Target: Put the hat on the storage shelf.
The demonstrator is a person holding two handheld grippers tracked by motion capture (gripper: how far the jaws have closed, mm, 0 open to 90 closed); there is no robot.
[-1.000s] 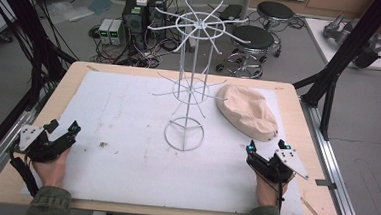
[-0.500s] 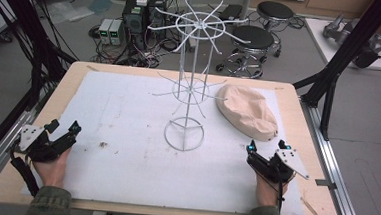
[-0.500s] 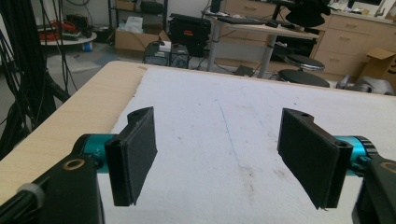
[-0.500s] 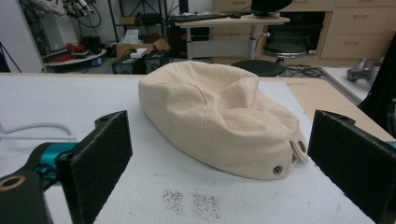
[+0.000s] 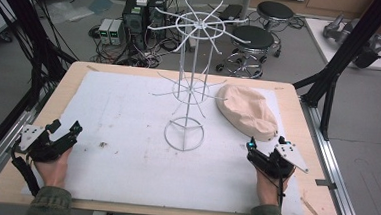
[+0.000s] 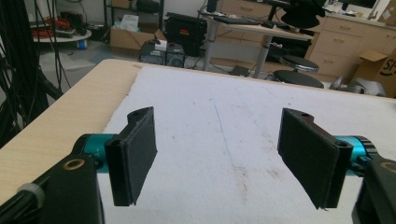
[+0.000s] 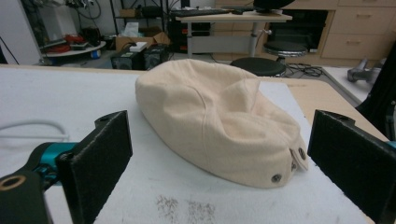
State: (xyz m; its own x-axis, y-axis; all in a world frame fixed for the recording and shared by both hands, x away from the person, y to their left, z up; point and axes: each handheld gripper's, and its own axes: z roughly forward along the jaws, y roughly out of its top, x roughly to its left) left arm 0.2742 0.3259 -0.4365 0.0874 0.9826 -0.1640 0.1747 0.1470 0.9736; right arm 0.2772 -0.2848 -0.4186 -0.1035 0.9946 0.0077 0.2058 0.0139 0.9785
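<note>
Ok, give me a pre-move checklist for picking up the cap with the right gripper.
1. Right gripper open: ok, jaws stand wide apart in the right gripper view.
2. Cap ahead of the jaws: ok, it lies between them, farther off, not yet touched.
3. Cap free of the rack: ok, it lies on the mat beside the rack, apart from its base.
4. Grip spot: ok, the near edge with the snaps faces the gripper.
5. Left gripper out of the way: ok, open, at the mat's far left.
6. Cap's underside and how it will fold when lifted: cannot tell.
</note>
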